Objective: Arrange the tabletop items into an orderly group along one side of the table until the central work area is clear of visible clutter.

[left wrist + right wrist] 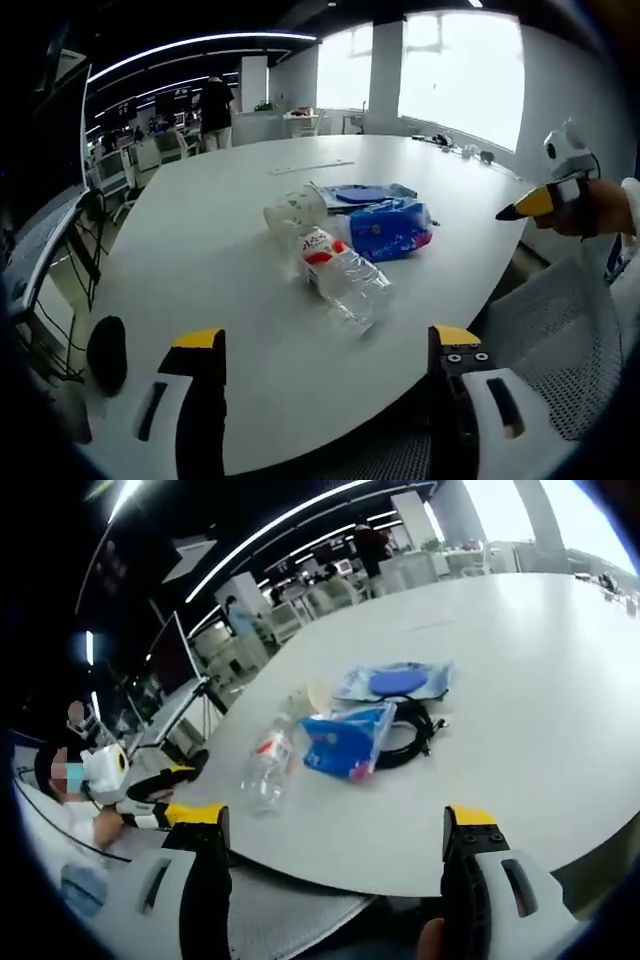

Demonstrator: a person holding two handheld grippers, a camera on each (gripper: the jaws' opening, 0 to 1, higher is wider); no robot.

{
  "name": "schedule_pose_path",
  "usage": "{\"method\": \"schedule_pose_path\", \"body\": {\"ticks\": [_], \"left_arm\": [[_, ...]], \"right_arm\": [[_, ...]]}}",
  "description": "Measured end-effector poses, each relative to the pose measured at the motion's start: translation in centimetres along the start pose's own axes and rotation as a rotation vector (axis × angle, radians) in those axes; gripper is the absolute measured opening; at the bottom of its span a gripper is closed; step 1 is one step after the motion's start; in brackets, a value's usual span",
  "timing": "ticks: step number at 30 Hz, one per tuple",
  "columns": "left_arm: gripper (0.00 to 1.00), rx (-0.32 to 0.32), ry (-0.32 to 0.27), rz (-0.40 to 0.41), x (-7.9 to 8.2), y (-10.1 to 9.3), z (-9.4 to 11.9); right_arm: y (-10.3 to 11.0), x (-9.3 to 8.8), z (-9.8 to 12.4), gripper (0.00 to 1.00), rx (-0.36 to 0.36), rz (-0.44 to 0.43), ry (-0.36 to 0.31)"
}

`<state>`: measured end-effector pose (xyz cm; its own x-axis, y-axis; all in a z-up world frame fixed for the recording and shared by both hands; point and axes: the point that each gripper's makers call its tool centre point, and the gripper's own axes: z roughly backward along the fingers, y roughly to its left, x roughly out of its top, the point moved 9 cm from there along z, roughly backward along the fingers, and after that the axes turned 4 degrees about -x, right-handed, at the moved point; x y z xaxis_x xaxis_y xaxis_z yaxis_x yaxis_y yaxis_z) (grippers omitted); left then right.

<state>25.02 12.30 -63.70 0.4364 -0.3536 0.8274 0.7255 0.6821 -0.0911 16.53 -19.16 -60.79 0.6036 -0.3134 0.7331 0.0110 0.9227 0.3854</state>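
Clutter sits mid-bench on the white oval bench [220, 260], ahead of both wide-open, empty tools: left tool [325, 345], right tool [335, 820]. Nearest lies a clear plastic bottle with a red label [343, 275]; beyond it a blue plastic pouch [390, 228], a black cable coil [408, 730], then a flat clear-and-blue packet [395, 682].
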Motion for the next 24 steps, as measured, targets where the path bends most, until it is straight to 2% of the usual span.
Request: {"method": "schedule_pose_path", "body": {"ticks": [6, 9, 15, 20, 24], "left_arm": [[0.83, -0.024, -0.024, 0.024, 0.2, 0.0, 0.3], [0.83, -0.033, -0.003, 0.018, 0.1, -0.1, 0.1], [0.83, -0.028, -0.018, 0.024, 0.2, 0.0, 0.2], [0.83, -0.008, -0.021, 0.017, 0.3, 0.2, 0.3], [0.85, -0.011, -0.062, 0.025, 0.7, 0.1, 0.4]], "right_arm": [[1.2, 0.5, -0.4, 0.84, 0.005, -0.024, -0.024], [1.4, 1.4, -0.6, 0.84, 0.018, -0.032, -0.038], [1.1, 3.4, -1.5, 0.81, 0.038, -0.045, -0.047], [1.2, 4.6, -2.8, 0.8, 0.067, -0.025, -0.009], [1.7, 6.1, -4.2, 0.79, 0.109, 0.018, 0.006]]}}
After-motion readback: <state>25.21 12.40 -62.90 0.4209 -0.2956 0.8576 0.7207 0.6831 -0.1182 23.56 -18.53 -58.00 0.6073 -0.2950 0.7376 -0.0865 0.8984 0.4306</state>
